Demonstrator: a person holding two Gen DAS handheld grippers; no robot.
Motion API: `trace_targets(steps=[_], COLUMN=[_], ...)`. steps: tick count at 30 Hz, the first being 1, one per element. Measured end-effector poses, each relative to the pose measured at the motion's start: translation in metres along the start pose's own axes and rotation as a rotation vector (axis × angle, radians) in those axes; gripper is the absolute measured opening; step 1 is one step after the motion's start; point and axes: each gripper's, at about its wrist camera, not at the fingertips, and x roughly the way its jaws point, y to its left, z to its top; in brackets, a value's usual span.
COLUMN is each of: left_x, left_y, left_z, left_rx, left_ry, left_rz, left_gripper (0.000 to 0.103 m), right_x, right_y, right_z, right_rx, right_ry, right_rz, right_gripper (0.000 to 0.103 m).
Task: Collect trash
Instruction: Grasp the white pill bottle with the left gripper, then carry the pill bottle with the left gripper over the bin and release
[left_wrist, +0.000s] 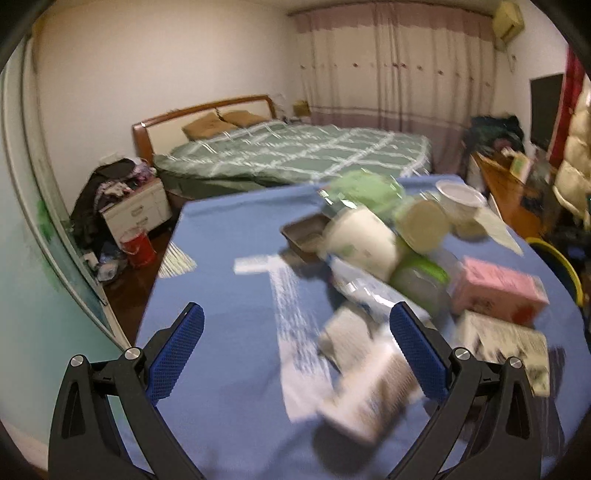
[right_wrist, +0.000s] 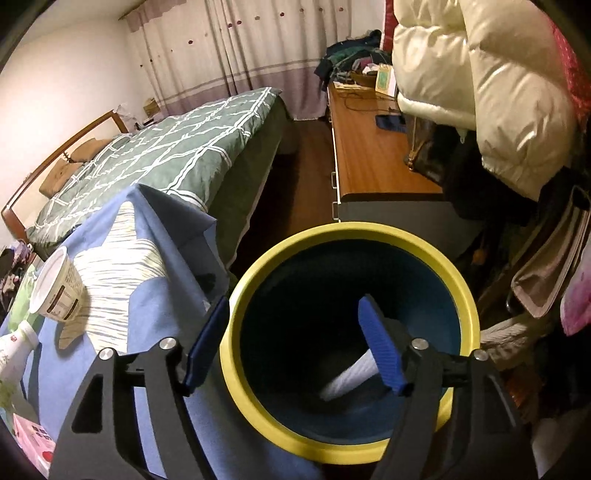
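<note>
In the left wrist view my left gripper (left_wrist: 295, 325) is open and empty above the blue table (left_wrist: 229, 302). Ahead lies a blurred heap of trash: a white box (left_wrist: 365, 380) between the fingers, a white cup on its side (left_wrist: 362, 240), a pink carton (left_wrist: 498, 291), a green-lidded tub (left_wrist: 421, 284) and a paper cup (left_wrist: 461, 199). In the right wrist view my right gripper (right_wrist: 295, 325) is open and empty over the yellow-rimmed blue bin (right_wrist: 343, 236). A white piece of trash (right_wrist: 351, 376) lies in the bin.
The bin stands right of the table's edge. A paper cup (right_wrist: 59, 288) and a white bottle (right_wrist: 14, 350) lie on the table. A bed (left_wrist: 295, 151) is behind, a wooden desk (right_wrist: 373, 158) and a hanging white coat (right_wrist: 480, 74) to the right.
</note>
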Motion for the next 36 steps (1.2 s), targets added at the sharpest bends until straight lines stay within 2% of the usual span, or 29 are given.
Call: trace_targets(steps=[3, 5, 8, 12, 16, 19, 23, 34, 36], left_x=[-0.004, -0.004, 0.008, 0.018, 0.022, 0.020, 0.017, 0.022, 0.023], left_y=[-0.011, -0.017, -0.022, -0.020, -0.025, -0.031, -0.029, -0.040, -0.039], left_z=[-0.014, -0.022, -0.029, -0.033, -0.035, -0.039, -0.038, -0.046, -0.046], left_rx=[0.008, 0.024, 0.020, -0.020, -0.006, 0.012, -0.009, 0.009, 0.009], left_ry=[0.040, 0.052, 0.097, 0.128, 0.144, 0.147, 0.152, 0.192, 0.192], left_rz=[-0.059, -0.066, -0.097, -0.167, -0.188, -0.179, -0.194, -0.192, -0.190], left_gripper=[0.099, 0.096, 0.079, 0.072, 0.064, 0.061, 0.053, 0.051, 0.048], right_x=[0.002, 0.003, 0.002, 0.003, 0.003, 0.003, 0.003, 0.006, 0.006], right_y=[-0.001, -0.002, -0.003, -0.003, -0.003, -0.003, -0.002, 0.000, 0.000], right_z=[0.000, 0.001, 0.001, 0.001, 0.000, 0.000, 0.000, -0.001, -0.001], right_rx=[0.002, 0.008, 0.011, 0.012, 0.012, 0.012, 0.012, 0.014, 0.014], right_ry=[0.005, 0.011, 0.007, 0.006, 0.009, 0.010, 0.010, 0.019, 0.016], right_rz=[0.005, 0.014, 0.021, 0.022, 0.024, 0.027, 0.031, 0.057, 0.060], right_gripper=[0.070, 0.070, 0.070, 0.071, 0.074, 0.074, 0.074, 0.075, 0.075])
